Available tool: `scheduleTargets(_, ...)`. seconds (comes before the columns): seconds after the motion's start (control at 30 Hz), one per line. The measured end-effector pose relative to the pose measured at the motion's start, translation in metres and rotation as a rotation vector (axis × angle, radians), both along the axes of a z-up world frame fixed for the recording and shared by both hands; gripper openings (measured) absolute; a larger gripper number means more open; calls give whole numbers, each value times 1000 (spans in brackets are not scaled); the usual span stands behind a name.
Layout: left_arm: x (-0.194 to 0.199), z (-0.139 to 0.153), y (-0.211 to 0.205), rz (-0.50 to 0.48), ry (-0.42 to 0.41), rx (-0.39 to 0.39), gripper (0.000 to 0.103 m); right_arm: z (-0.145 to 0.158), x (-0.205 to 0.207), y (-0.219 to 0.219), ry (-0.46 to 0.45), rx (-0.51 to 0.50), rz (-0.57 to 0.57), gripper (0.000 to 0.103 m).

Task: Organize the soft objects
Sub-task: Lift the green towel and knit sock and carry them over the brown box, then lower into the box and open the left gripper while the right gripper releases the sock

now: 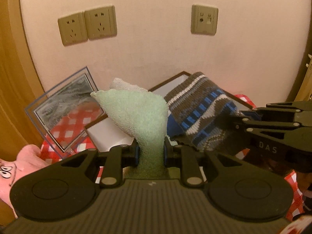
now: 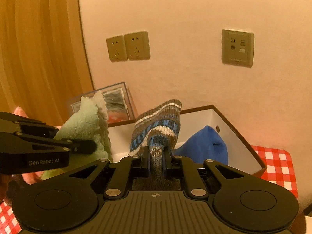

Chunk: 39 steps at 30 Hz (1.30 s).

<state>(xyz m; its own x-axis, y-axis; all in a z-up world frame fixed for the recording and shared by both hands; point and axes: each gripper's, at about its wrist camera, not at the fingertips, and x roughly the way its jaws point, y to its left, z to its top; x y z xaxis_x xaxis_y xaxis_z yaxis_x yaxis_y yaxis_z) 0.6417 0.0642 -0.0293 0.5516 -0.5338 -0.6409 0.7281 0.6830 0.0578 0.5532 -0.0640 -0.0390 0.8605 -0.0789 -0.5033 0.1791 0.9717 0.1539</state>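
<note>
Red-and-white checked cloth covers the tabletop, which stands against a pale wall between wood-toned panels.

Left wrist view, near to far: the left gripper at 6 o'clock is clamped narrowly on a mint-green towel, whose free end rises fan-like above the pads. At 8 o'clock lies a pink soft toy with cartoon eyes. At 3 o'clock the right gripper reaches in from the edge, closed on a striped knit sock of brown, white and blue. Behind both cloths stands an open white box with a dark rim. At 10 o'clock a clear acrylic picture frame leans tilted on the cloth, beside the box. On the wall, a double socket sits at 11 o'clock and a data socket at 1 o'clock.

Right wrist view: the right gripper holds the sock upright at centre; the left gripper with its towel enters at 9 o'clock, a person's hand partly visible behind it. Inside the box, at 3 o'clock of the sock, rests a blue cloth item.
</note>
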Motion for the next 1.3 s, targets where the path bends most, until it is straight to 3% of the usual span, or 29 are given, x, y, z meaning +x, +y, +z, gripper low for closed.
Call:
scheduleTargets(0.4, 34, -45, -20, -7, 70, 71, 21, -24, 34, -9, 65, 4, -41, 11)
scheduleTargets(0.5, 43, -53, -25, -6, 95, 82, 28, -27, 38, -13, 69, 12, -48, 11)
scheduleTargets(0.57, 48, -58, -26, -9, 101, 82, 39, -29, 41, -16, 72, 19, -53, 11)
scheduleTargets(1.3, 65, -72, -26, 29, 137, 105, 39, -50, 67, -19, 100, 103, -58, 11)
